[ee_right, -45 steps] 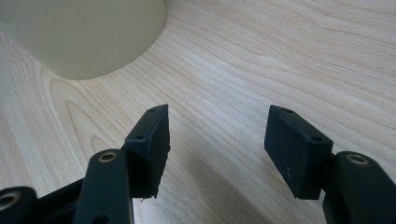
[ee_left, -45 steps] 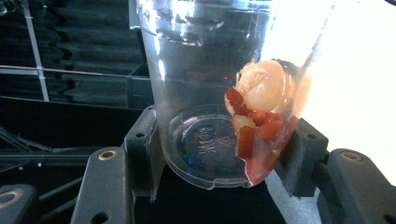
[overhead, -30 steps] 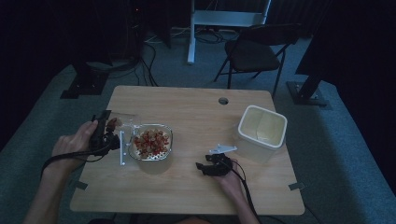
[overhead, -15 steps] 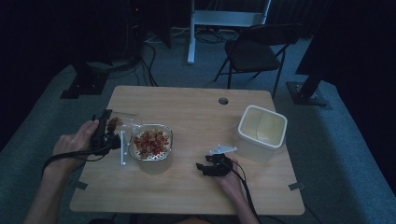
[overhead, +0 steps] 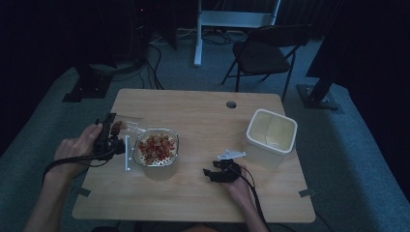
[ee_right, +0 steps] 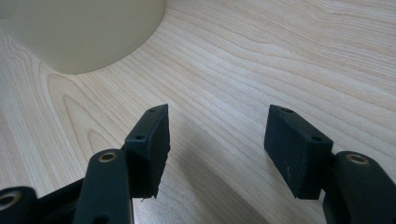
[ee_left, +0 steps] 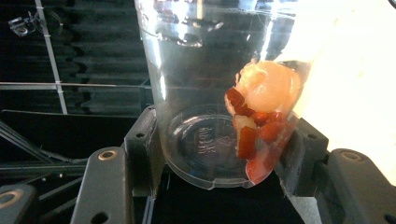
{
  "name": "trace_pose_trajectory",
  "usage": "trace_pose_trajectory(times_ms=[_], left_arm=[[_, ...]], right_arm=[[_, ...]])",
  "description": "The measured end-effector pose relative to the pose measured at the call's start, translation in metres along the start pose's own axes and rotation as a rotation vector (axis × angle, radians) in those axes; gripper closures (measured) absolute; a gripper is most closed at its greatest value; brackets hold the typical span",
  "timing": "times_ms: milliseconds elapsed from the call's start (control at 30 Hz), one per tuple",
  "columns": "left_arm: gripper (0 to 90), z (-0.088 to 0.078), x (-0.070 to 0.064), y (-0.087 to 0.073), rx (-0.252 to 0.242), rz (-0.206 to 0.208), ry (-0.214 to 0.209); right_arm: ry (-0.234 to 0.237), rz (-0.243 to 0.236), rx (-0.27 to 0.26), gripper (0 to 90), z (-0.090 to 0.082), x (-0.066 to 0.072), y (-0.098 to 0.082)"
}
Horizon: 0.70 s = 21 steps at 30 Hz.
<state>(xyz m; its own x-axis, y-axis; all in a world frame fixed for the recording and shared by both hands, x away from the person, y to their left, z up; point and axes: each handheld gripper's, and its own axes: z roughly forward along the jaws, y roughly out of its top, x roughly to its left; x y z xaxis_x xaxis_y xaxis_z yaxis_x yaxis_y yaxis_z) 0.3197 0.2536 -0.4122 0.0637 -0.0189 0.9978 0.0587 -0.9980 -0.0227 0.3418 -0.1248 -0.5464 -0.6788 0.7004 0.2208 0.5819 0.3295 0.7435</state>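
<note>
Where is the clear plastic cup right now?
In the high view the clear plastic cup is at the table's left side, tipped toward the glass bowl beside it, clamped in the left gripper.

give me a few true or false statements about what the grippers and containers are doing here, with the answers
1. The left gripper is clamped on a clear plastic cup. True.
2. The cup is empty. False: red and pale food pieces sit inside it.
3. The right gripper holds a spoon. False: its jaws are apart with nothing between them, over the wooden table.
4. The glass bowl contains food. True.
5. The white container is full of red pieces. False: it looks empty.
</note>
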Motion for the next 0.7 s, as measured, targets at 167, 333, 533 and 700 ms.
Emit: trace_pose_trajectory(times_ms=[167,333,533,700], left_arm=[[43.0,0.0005,-0.0009,0.0001,0.0,0.014,0.001],[43.0,0.001,-0.0007,-0.0005,0.004,0.03,0.007],[43.0,0.0009,0.0004,-0.0004,0.0,0.032,0.013],[43.0,0.0009,0.0014,0.0001,-0.002,0.045,0.018]], right_arm=[[0.003,-0.001,0.0,40.2,-0.0002,-0.0005,-0.0001],[0.005,0.001,-0.001,40.2,0.0,-0.0006,-0.0002],[0.007,0.001,-0.004,40.2,0.0002,-0.0009,-0.0002],[0.011,0.004,-0.005,40.2,0.0002,-0.0013,-0.0003]])
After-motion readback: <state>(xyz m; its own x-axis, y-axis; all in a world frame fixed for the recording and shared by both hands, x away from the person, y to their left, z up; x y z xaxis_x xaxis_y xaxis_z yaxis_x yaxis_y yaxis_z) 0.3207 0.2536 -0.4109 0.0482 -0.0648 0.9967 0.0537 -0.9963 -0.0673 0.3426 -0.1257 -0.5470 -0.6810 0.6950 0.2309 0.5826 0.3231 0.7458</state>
